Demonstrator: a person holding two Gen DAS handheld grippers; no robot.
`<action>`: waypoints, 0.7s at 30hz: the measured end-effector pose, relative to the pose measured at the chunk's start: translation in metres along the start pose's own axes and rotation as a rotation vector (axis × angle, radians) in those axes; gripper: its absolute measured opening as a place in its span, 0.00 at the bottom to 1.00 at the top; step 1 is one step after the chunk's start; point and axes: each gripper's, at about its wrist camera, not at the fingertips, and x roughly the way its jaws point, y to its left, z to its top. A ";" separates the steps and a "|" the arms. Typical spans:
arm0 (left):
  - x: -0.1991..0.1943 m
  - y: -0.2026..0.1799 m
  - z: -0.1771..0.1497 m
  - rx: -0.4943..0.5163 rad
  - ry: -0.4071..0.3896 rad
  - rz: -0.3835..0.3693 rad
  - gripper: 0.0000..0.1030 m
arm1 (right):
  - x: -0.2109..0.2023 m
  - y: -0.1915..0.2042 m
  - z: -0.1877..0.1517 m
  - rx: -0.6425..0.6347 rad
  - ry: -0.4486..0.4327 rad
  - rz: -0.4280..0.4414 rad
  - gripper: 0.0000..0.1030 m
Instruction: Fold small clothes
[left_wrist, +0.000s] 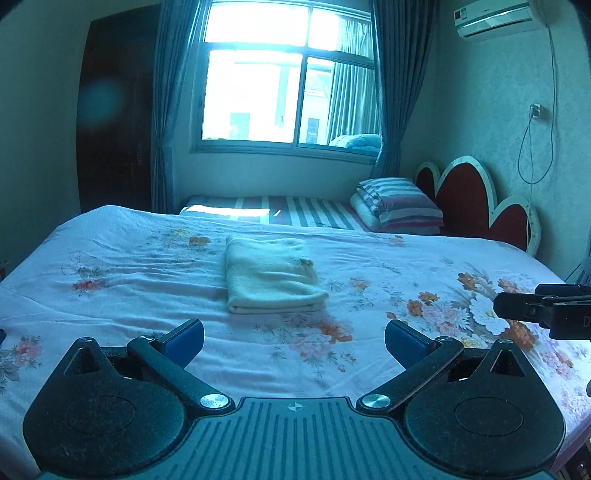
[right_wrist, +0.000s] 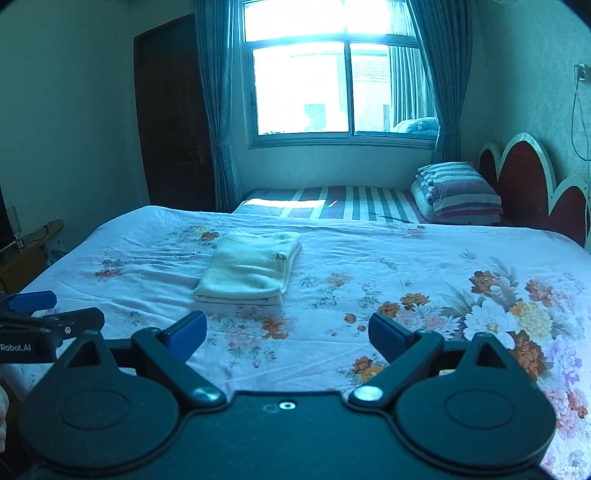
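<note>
A small cream garment (left_wrist: 271, 275) lies folded into a neat rectangle on the floral bedsheet (left_wrist: 147, 295). It also shows in the right wrist view (right_wrist: 249, 267), left of centre. My left gripper (left_wrist: 294, 338) is open and empty, held back from the garment above the near part of the bed. My right gripper (right_wrist: 288, 332) is open and empty too, to the right of the garment and apart from it. The right gripper's side shows at the right edge of the left wrist view (left_wrist: 543, 308). The left gripper's side shows at the left edge of the right wrist view (right_wrist: 48, 317).
A second bed with a striped sheet (left_wrist: 295, 210) and folded striped bedding (left_wrist: 400, 205) stands behind, under the window (left_wrist: 288, 77). A red scalloped headboard (left_wrist: 476, 199) lines the right wall. A dark door (right_wrist: 170, 118) is at the left.
</note>
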 end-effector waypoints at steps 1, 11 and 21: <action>-0.004 0.000 -0.001 0.002 -0.003 -0.001 1.00 | -0.003 0.000 -0.001 0.002 -0.003 -0.004 0.92; -0.023 -0.003 0.012 0.013 -0.061 -0.003 1.00 | -0.014 0.007 0.002 0.000 -0.043 -0.013 0.92; -0.023 -0.006 0.016 0.019 -0.068 -0.015 1.00 | -0.013 0.009 0.009 0.003 -0.058 -0.017 0.92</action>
